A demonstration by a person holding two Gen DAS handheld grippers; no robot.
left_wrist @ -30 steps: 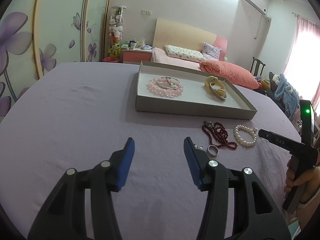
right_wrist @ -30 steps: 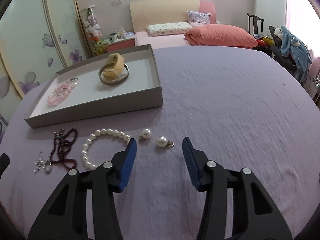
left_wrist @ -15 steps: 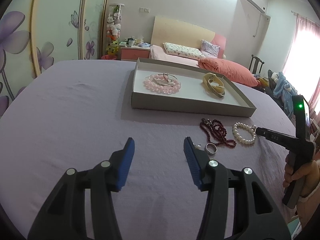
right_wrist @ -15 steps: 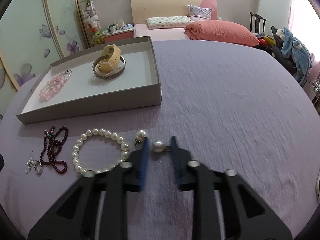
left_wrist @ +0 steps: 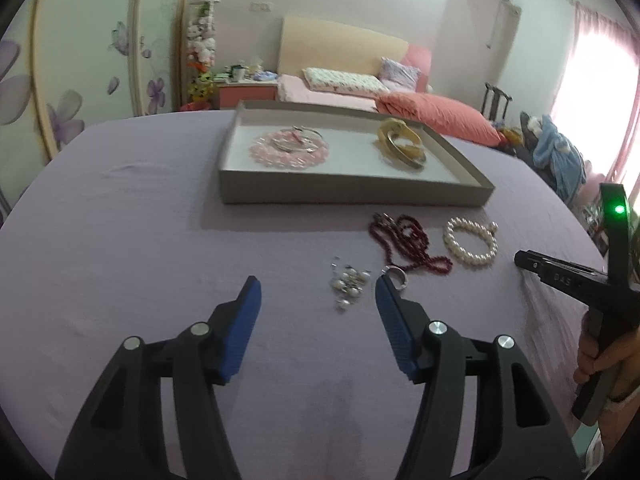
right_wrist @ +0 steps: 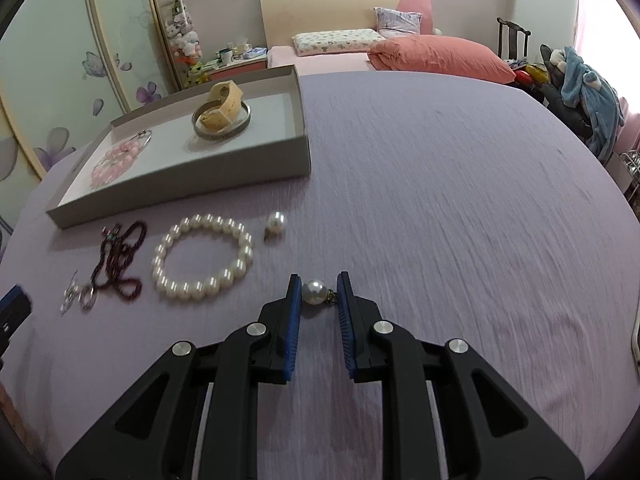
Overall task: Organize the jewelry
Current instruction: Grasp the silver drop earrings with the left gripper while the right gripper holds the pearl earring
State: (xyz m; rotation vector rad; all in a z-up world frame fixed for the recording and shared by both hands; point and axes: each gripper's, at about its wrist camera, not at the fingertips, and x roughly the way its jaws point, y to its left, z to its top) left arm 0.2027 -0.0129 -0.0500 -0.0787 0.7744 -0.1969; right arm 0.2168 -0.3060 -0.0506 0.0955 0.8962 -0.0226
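Observation:
A grey tray (left_wrist: 352,196) (right_wrist: 180,192) holds a pink bead bracelet (left_wrist: 289,149), a metal bangle and a tan watch strap (right_wrist: 222,110). On the purple cloth lie a dark red bead string (left_wrist: 404,240), a white pearl bracelet (right_wrist: 202,262), a silver ring (left_wrist: 395,274) and small silver earrings (left_wrist: 348,282). My left gripper (left_wrist: 318,296) is open, just short of the earrings. My right gripper (right_wrist: 319,294) is shut on a pearl earring (right_wrist: 314,292). A second pearl earring (right_wrist: 276,222) lies beside the pearl bracelet.
The purple-covered table (right_wrist: 440,184) stretches wide to the right of the tray. A bed with a coral duvet (right_wrist: 440,56) stands behind. The right gripper's body shows at the right edge of the left wrist view (left_wrist: 592,280).
My right gripper moved forward and closed around the pearl earring. My left gripper shifted right, bringing the earrings and ring between its open fingers.

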